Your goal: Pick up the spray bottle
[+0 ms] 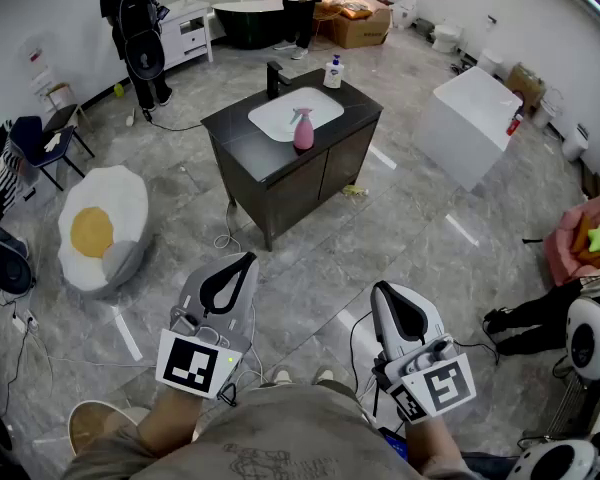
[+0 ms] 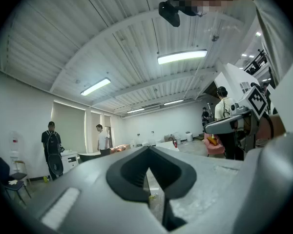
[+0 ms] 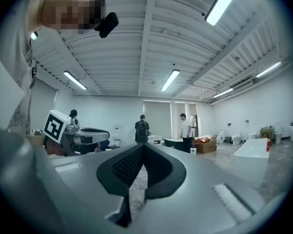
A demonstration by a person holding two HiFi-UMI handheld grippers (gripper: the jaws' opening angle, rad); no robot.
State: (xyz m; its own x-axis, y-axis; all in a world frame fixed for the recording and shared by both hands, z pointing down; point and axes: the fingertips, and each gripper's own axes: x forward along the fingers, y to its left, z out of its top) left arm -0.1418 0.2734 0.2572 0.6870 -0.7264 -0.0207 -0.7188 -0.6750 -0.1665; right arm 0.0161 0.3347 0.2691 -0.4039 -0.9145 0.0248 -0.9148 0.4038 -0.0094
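Tongs, head view: left tongs [image 1: 246, 261] and right tongs [image 1: 381, 292] sit low by the body, pointing forward. Pink spray bottle [image 1: 303, 130] stands upright on the dark table [image 1: 236, 136], just beside the sink [image 1: 280, 116]. It is well apart, straight ahead; the left looks marginally nearer.
Left gripper view: jaws pressed together, empty; bottle not made out.
Right gripper view: same, closed on nothing.

The spray bottle [image 1: 303, 130] is pink. The basin [image 1: 280, 116] is white and the worktop [image 1: 242, 140] black. The left gripper [image 1: 246, 260] and right gripper [image 1: 381, 289] are pale grey with black pads and black-and-white square markers. The floor [image 1: 400, 218] is grey and marbled.
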